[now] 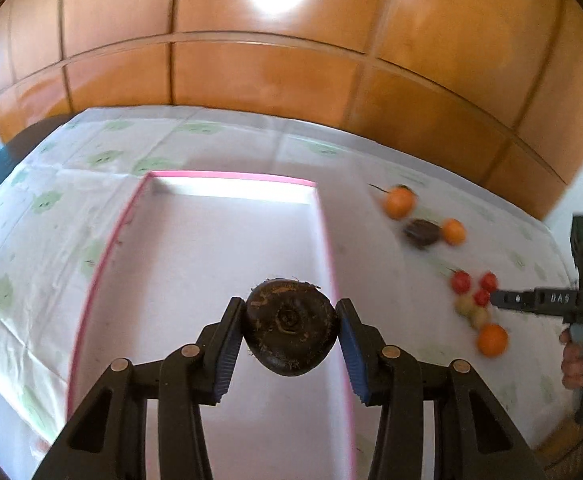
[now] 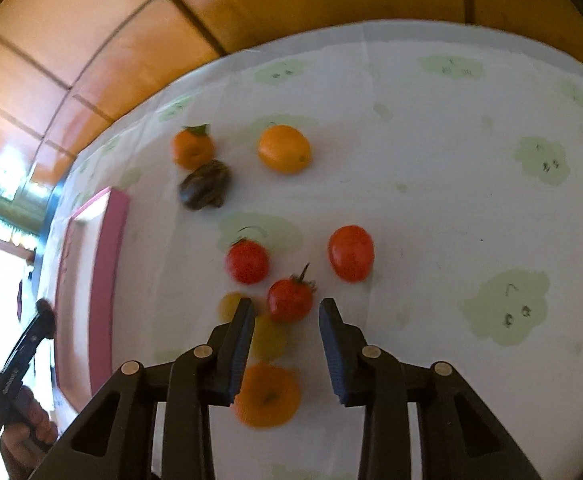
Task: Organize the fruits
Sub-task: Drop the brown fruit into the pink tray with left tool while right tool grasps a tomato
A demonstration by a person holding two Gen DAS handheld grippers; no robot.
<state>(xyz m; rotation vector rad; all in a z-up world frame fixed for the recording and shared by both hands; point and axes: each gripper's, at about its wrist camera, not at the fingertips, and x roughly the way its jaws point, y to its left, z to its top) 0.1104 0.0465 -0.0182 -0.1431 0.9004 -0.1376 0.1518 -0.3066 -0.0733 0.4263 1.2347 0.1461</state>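
Left tool (image 1: 290, 322) clamped on a dark brown round fruit (image 1: 290, 330), blue pads pressing both flanks, held above the pink-rimmed white tray (image 1: 227, 178), over its near right part. Tray resting on a table (image 1: 71, 168) under a white cloth printed with pale green faces. Off the tray's right rim, loose on the cloth: an orange with a leaf (image 2: 192, 147), a second dark fruit (image 2: 205, 190) touching it, another orange (image 2: 284, 149) a little further out. Further from the tray, three red tomatoes (image 2: 290, 299), one with its stem up, lying just ahead of the right tool (image 2: 287, 312). Right tool narrowed yet gripping nothing, fingertips flanking that tomato's near edge without pressing it. Beneath its left finger, two yellowish small fruits (image 2: 267, 338), blurred, perhaps plums; nearer the camera a large orange (image 2: 267, 396). Right hand (image 1: 581, 354) visible at the left view's edge, well right of the tray. Wooden panelling (image 1: 271, 76) behind the table.
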